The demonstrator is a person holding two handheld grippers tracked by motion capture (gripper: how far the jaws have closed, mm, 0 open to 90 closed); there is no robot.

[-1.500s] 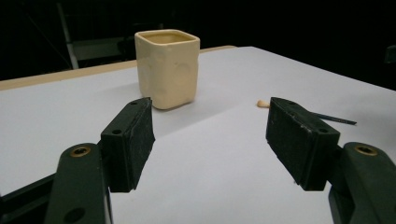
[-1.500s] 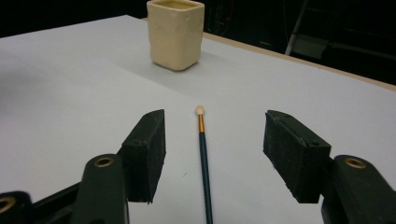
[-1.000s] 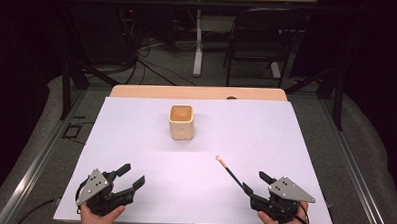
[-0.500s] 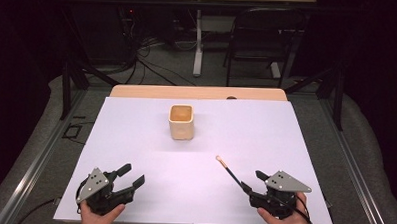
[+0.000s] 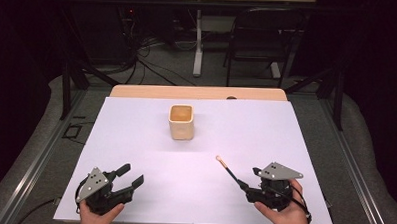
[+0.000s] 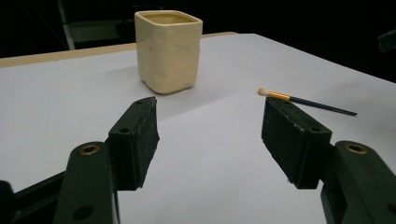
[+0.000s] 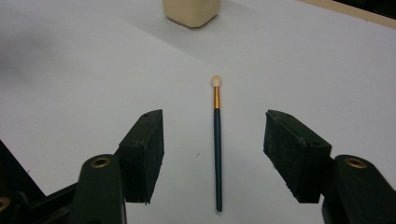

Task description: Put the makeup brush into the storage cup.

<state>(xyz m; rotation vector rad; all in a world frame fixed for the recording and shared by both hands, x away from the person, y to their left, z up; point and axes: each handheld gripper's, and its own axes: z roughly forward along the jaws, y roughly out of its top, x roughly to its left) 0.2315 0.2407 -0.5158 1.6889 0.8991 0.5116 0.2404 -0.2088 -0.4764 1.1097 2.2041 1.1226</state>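
On the white table sheet [image 5: 135,135], from above, a cream square ceramic cup [image 5: 181,122] stands mid-table, and a slim dark-handled brush with gold ferrule and pale tip [image 5: 227,168] lies just ahead of the right gripper [image 5: 248,180]; the left gripper [image 5: 129,174] rests apart, jaws spread, empty. Left gripper view: cup upright, brush beyond. Right gripper view: jaws, just reopening, straddle the brush untouched. Nothing's picked up yet — grasping and moving remain, I'd say. No readable writing anywhere.
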